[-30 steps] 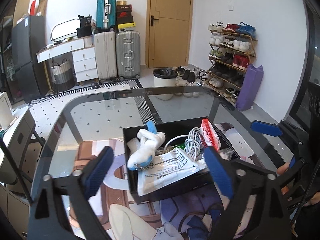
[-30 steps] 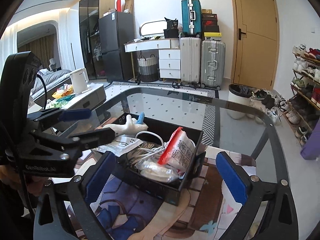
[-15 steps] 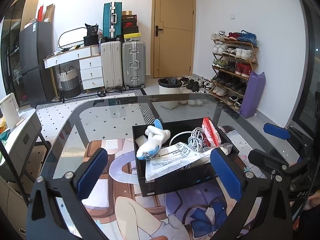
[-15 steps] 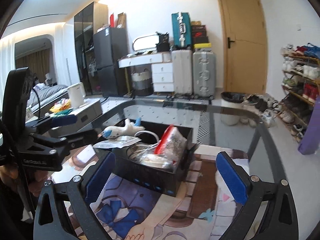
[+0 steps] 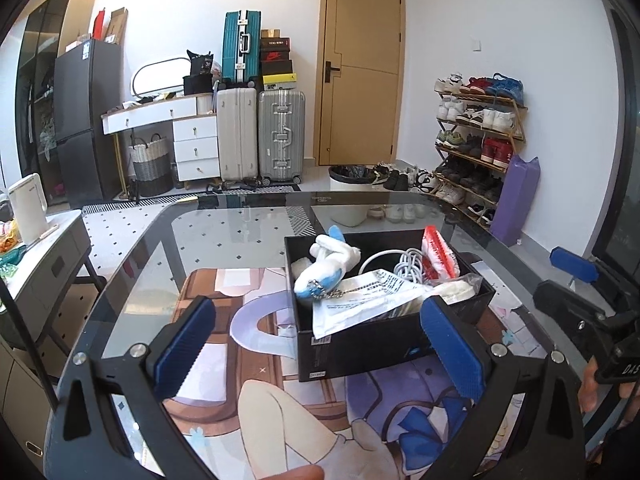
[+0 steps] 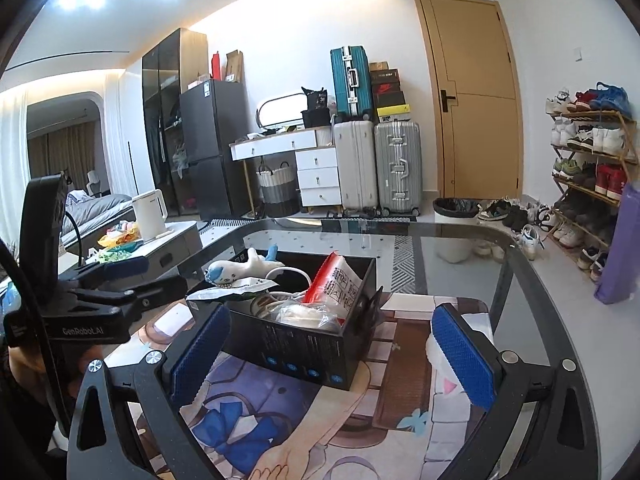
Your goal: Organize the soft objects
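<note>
A black open box [image 5: 360,344] [image 6: 304,344] stands on a printed mat on the glass table. On top of its contents lies a white and blue plush shark [image 5: 326,266] [image 6: 240,266] with a ball chain. Beside it are a white printed bag [image 5: 360,300], a coiled white cable [image 5: 408,264] and a red and white packet [image 5: 440,252] [image 6: 336,280]. My left gripper [image 5: 318,346] hangs open just in front of the box, nothing between its blue pads. My right gripper [image 6: 332,354] is open too, on the box's other side, holding nothing.
The printed mat [image 5: 248,384] covers the near part of the glass table [image 5: 240,224]. Behind stand suitcases [image 5: 280,136], white drawers, a bin [image 5: 352,178] and a shoe rack [image 5: 476,140]. A low side table with a white kettle [image 6: 150,216] is at the left.
Both grippers have drawn back from the box and tipped upward, so more of the room shows. The plush shark stays in the box. Both grippers stay wide.
</note>
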### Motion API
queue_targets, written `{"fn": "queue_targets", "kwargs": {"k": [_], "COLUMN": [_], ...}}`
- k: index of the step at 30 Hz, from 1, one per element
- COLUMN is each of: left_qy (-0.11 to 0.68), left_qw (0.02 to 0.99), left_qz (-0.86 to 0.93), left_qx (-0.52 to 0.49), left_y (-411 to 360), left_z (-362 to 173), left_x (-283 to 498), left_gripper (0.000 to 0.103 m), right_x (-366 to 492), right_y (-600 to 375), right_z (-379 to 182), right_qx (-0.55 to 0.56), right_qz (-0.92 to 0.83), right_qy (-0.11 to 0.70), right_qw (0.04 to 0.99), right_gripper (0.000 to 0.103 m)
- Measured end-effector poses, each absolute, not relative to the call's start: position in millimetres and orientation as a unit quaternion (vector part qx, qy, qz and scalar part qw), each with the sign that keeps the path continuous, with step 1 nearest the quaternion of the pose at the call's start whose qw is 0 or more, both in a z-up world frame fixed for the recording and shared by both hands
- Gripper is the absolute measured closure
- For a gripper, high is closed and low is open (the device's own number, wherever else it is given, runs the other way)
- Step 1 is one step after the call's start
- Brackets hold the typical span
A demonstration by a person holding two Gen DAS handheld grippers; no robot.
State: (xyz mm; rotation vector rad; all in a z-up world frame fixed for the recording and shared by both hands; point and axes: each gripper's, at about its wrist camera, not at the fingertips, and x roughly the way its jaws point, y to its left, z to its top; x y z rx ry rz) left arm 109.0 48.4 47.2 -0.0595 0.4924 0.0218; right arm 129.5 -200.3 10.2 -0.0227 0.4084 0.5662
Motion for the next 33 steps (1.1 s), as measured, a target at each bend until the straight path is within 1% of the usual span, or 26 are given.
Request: {"fn": "queue_targets", "kwargs": {"k": [23,33], "left_qy": [0.165,0.164], "left_qw": [0.985,0.985], "left_qz": [0.041,0.039], "left_qx": [-0.040,-0.041], "left_y": [56.0,57.5], "left_z": [36.2,38.7], "left_x": [83.9,81.4], "left_gripper": [0.000,0.000], "right_x": [118.4,116.6], "right_y": [-202.0,-194.1], "right_z": [1.0,0.5], "right_qx": [-0.012,-0.033], "right_qz": [0.280,0.278], "right_qy": [0.169,0.162], "right_qw": [0.945,0.946], "right_gripper": [0.001,0.001]}}
